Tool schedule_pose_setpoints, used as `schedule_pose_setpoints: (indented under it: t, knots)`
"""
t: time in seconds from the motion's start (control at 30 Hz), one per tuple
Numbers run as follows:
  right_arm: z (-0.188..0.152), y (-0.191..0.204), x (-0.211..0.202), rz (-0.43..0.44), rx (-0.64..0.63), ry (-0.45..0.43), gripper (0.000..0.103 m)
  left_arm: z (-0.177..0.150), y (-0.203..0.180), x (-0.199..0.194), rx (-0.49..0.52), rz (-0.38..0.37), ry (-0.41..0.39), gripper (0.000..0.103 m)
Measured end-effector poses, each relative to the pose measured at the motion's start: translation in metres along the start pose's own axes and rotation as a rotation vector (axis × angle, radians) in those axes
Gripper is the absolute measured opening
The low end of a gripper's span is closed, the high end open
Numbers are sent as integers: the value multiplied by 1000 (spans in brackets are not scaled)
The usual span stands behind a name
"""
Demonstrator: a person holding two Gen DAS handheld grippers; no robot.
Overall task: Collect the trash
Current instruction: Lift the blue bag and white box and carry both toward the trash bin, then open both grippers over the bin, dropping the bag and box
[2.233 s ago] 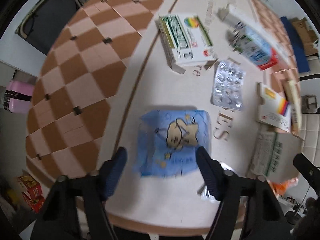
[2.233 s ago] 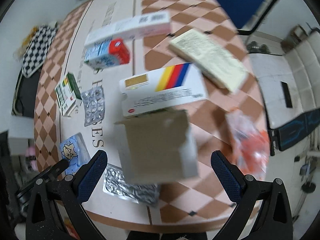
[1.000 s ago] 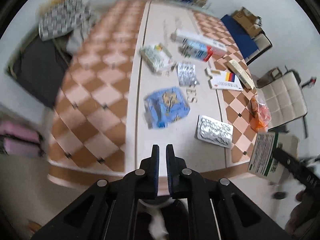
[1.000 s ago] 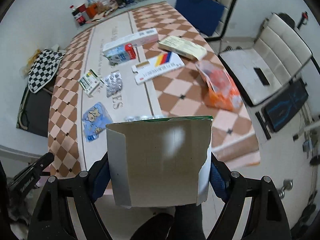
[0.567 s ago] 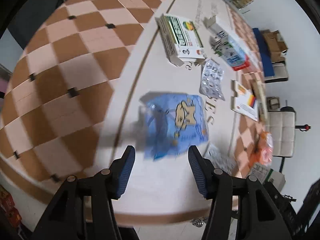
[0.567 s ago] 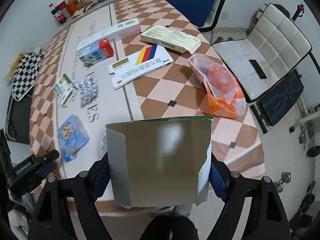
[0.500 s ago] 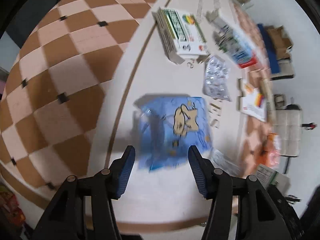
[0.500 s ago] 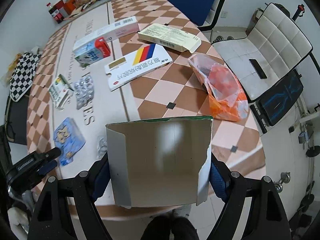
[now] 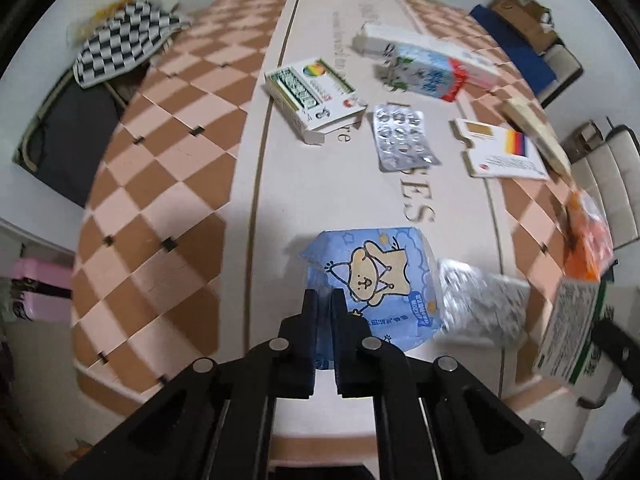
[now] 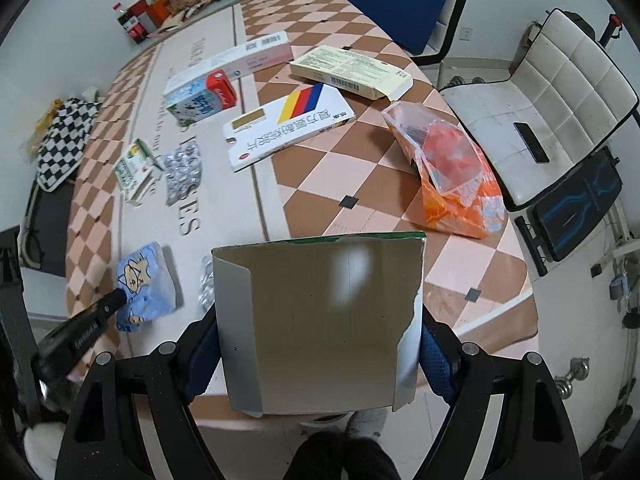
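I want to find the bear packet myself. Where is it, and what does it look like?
Look at the pale strip down the middle of the checkered table, at its near end. The blue packet lies there beside a crinkly silver pill sheet. Only it has a cartoon bear.

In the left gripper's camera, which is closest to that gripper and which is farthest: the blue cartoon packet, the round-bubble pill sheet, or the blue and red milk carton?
From the left gripper:
1. Blue cartoon packet, right at the shut fingertips.
2. Round-bubble pill sheet, mid-table, up and to the right.
3. Blue and red milk carton, farther back, right of centre.
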State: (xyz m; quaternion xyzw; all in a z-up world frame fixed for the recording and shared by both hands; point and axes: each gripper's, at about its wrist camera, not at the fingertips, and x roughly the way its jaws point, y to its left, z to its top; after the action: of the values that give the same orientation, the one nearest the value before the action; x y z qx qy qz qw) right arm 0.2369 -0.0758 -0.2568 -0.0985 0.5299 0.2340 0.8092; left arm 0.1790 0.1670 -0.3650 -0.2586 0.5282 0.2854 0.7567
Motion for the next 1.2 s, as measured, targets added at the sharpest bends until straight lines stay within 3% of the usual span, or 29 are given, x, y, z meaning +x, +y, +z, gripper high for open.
schedule_pose_setpoints:
  t: [0.3,0.53,0.73,0.93,1.13,1.2]
  knots:
    - [-71,-7,-45,115,-62,-39,85,-78,7,-64,17,8,-63,4]
    - [-162,-36,-22,153,-59,67,85,-155,14,-57,-22,-10,-7,4]
    - [-224,-55,54,104,-28,210,85,-203,17,20,-28,-36,125,4]
    - [-269,-62,159,59,-3,305,85,-243,31,132,-40,-59,260,5]
    - [-304,-61,264,61,37,371,85,-266,46,240,-99,-154,413,10]
    - [-310,-60,294,80,55,385,87,-270,50,265,-113,-164,440,18]
